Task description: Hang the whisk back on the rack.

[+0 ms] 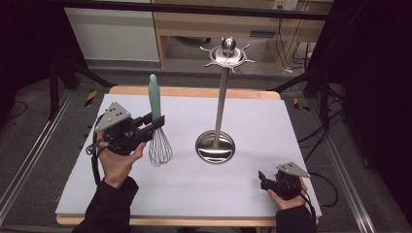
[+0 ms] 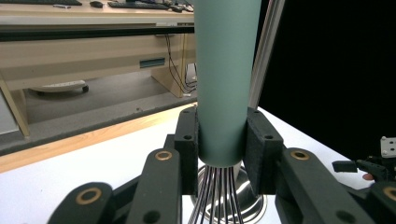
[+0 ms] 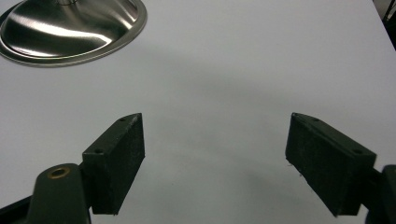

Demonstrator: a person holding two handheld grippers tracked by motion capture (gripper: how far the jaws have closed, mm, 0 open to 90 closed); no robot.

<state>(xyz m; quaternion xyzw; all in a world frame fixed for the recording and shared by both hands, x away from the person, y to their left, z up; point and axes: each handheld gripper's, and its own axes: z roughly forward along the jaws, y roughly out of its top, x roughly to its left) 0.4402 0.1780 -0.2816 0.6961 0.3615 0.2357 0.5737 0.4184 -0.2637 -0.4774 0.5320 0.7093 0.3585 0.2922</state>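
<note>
A whisk with a pale green handle and wire loops stands upright, wires down, left of centre. My left gripper is shut on its handle just above the wires; in the left gripper view the handle fills the gap between the black pads. A steel utensil stand with a round base and a hooked crown rises at mid table. My right gripper rests open near the front right edge, its wide-apart pads over bare white surface with nothing between them.
The white table top has a wooden rim at the back. The stand's base lies ahead and left of the right gripper. A wooden desk and cables sit behind the table, dark curtains at both sides.
</note>
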